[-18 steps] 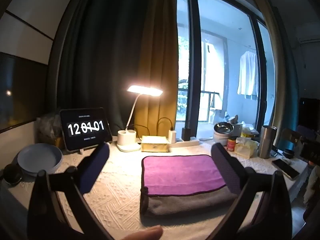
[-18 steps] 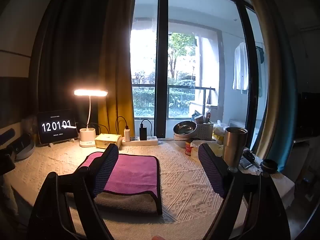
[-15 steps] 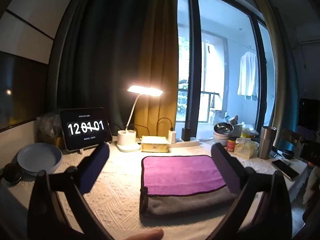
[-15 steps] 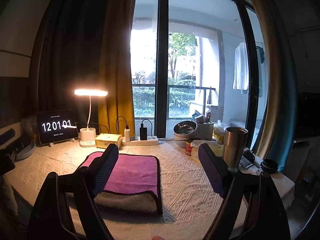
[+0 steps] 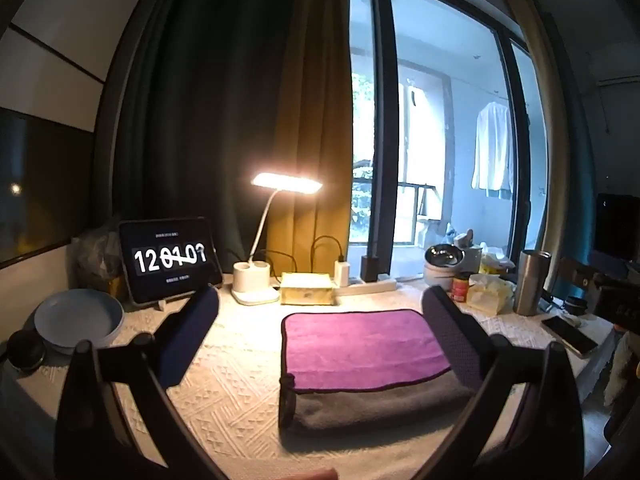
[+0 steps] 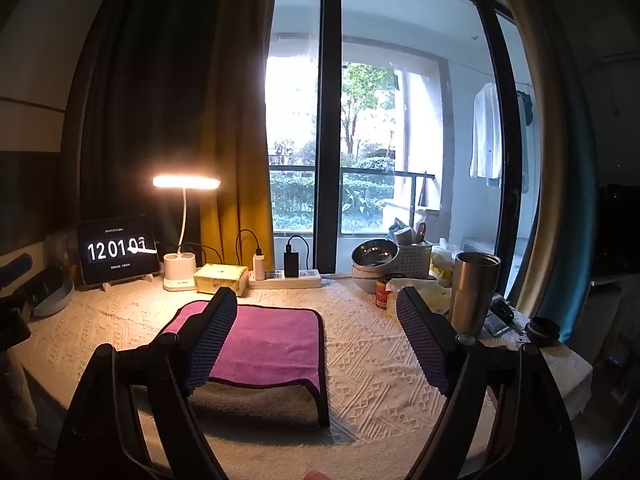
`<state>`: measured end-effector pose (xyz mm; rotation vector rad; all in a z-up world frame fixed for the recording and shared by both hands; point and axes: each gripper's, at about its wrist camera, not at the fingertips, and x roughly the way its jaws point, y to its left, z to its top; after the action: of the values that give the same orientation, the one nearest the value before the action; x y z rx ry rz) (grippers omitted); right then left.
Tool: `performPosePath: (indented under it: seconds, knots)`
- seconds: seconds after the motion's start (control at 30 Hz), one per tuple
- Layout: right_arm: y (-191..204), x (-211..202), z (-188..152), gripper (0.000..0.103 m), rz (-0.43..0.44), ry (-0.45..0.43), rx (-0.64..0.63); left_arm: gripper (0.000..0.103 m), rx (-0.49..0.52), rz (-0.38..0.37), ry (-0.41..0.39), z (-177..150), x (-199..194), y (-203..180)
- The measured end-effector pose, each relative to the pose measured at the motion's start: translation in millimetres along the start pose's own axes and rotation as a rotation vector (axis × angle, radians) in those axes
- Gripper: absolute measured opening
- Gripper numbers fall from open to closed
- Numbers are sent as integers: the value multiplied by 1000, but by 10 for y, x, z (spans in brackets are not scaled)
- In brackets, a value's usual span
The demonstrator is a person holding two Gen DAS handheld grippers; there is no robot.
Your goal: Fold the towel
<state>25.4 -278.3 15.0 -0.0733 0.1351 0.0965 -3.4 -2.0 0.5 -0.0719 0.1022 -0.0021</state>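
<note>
Nearby, steel bowl (image 6: 375,251) beside utensil-filled basket (image 6: 416,257).

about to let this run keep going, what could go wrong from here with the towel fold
1. The towel is folded unevenly: the purple layer stops short of the grey near edge, so another fold may come out crooked.
2. Both the left gripper and right gripper are open and off the cloth; a pinch might catch only one layer.
3. The steel tumbler and red can stand right of the towel and could be knocked.
</note>
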Motion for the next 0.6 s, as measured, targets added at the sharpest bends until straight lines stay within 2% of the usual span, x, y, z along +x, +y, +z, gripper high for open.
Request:
performPosePath:
  seconds: [0.6]
  knots:
    - [14, -1, 21, 85, -1, 3, 0, 102, 2, -3, -2, 22, 4, 4]
